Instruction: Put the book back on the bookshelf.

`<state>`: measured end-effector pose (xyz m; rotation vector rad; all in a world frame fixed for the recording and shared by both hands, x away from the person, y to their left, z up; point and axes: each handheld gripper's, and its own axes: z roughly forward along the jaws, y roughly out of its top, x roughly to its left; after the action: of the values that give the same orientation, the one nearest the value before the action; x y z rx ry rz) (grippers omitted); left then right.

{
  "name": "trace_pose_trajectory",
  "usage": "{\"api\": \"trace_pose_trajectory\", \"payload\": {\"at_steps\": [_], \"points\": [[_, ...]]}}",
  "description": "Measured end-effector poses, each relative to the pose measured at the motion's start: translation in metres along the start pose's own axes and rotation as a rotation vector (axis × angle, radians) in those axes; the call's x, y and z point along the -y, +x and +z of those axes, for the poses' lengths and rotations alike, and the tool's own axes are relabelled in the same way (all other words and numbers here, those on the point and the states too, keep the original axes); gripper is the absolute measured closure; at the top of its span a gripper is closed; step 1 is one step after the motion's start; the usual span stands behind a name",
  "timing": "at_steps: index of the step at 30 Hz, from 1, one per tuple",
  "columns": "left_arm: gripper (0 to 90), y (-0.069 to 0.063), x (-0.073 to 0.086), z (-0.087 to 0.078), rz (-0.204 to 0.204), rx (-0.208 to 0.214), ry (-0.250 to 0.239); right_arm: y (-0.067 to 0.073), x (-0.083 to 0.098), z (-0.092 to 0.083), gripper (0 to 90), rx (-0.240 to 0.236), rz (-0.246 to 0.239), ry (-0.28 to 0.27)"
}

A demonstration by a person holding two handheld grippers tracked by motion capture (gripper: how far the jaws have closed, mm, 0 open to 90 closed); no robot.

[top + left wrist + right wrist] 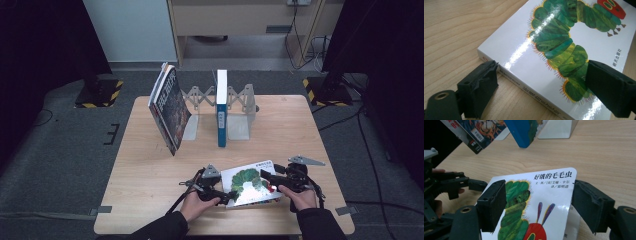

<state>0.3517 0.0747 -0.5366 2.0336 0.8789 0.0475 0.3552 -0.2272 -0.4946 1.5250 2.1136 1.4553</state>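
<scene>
High view: picture book point(251, 182) lies flat on the table point(145, 175) near edge, between both hands. Left gripper point(229, 195) jaws spread, straddling the book's spine corner, no pinch. Right gripper point(266, 177) jaws spread around the cover's far edge, pads not pressing. To lift well, I'd squeeze cover and pages together; glossy board looks slippery. Farther back: two books point(170, 107) upright in a metal bookend rack point(240, 107).
</scene>
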Motion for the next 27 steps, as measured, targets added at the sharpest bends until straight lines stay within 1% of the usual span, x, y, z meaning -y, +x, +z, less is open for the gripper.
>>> {"api": "trace_pose_trajectory", "payload": {"at_steps": [1,2,3,4,6,12,18,19,20,21,22,23,24,25,27], "points": [[6.8,-0.0001,-0.0003,0.0005,-0.003,0.005,0.002,0.0005,-0.0009,-0.0011,28.8,-0.01,0.004,-0.016],[5.5,-0.0001,-0.0003,0.0005,-0.003,0.005,0.002,0.0005,-0.0009,-0.0011,28.8,-0.01,0.004,-0.016],[4.3,-0.0004,-0.0005,0.0011,0.002,0.01,0.006,0.0016,-0.0018,-0.0019,29.4,-0.018,0.01,-0.029],[3.5,-0.0004,-0.0005,0.0011,0.002,0.01,0.006,0.0016,-0.0018,-0.0019,29.4,-0.018,0.01,-0.029],[2.2,-0.001,-0.0005,0.0015,0.004,0.01,0.01,0.0023,-0.0025,-0.0018,29.4,-0.017,-0.006,-0.035],[1.9,-0.0014,-0.0005,0.0016,0.0,0.008,0.008,0.0027,-0.0022,-0.0014,29.3,-0.018,-0.004,-0.031],[2.0,-0.0014,-0.0004,0.0017,-0.004,0.009,0.005,0.0018,0.0003,-0.0005,29.3,-0.012,0.008,-0.002],[2.0,-0.0013,-0.0004,0.0017,-0.005,0.01,0.004,0.0018,0.0014,-0.001,31.0,-0.017,0.018,0.013],[1.9,-0.0013,-0.0004,0.0017,-0.005,0.01,0.004,0.0018,0.0014,-0.001,31.0,-0.017,0.018,0.013],[2.0,-0.0004,-0.0003,0.0013,-0.009,0.015,0.003,0.0026,0.003,0.0003,32.7,-0.054,0.035,0.037],[2.0,-0.0004,-0.0003,0.0013,-0.009,0.015,0.003,0.0043,0.0036,0.0015,33.3,-0.056,0.027,0.05],[2.0,-0.0002,-0.0003,0.0012,-0.011,0.017,0.002,0.0058,0.0037,0.0026,33.1,-0.052,0.007,0.06],[2.0,-0.0002,-0.0003,0.0012,-0.011,0.017,0.002,0.0058,0.0037,0.0026,33.1,-0.052,0.007,0.06],[2.0,-0.0003,-0.0003,0.0012,-0.01,0.016,0.003,0.0063,0.0037,0.0042,33.2,-0.055,0.003,0.074],[2.0,-0.0003,-0.0003,0.0013,-0.01,0.016,0.002,0.0052,0.0037,0.0046,34.4,-0.055,0.009,0.081]]}}
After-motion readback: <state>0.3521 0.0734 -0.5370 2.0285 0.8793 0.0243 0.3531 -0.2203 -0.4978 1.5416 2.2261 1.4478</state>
